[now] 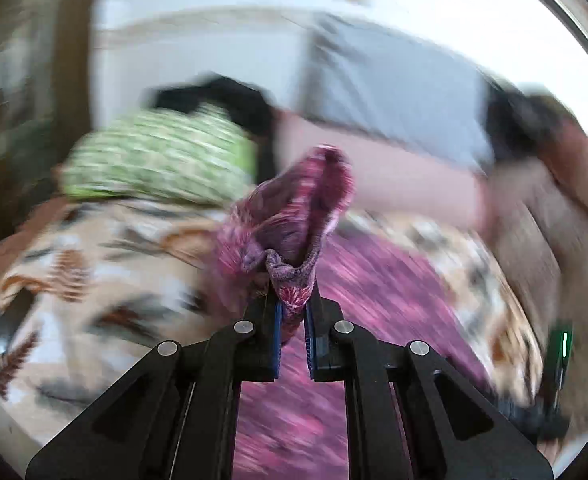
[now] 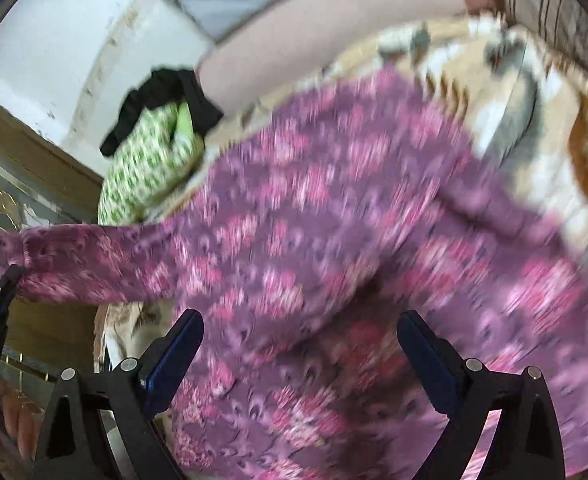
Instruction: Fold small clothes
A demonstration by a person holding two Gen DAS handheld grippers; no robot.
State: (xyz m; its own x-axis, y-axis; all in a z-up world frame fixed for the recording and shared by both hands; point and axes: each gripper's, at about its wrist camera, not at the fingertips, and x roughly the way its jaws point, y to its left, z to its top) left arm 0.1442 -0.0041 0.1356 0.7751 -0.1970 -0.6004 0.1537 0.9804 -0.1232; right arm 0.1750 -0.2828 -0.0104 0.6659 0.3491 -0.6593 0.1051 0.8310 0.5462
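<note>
A purple garment with a pink flower print (image 2: 334,220) lies spread on a leaf-patterned bedspread (image 1: 73,280). My left gripper (image 1: 291,300) is shut on the end of its sleeve (image 1: 294,216), and the cuff bunches up above the blue pads. In the right wrist view that sleeve stretches out to the far left, where the left gripper (image 2: 3,284) pinches its end. My right gripper (image 2: 300,328) is open, its fingers wide apart over the garment's body with no pad pressing on the cloth. Both views are blurred.
A green-and-white patterned cloth (image 2: 145,168) and a black one (image 2: 165,96) sit in a heap at the far side of the bed. A person's bare legs and grey shorts (image 1: 394,168) are on the bed behind the garment. Wooden furniture (image 2: 33,152) stands at the left.
</note>
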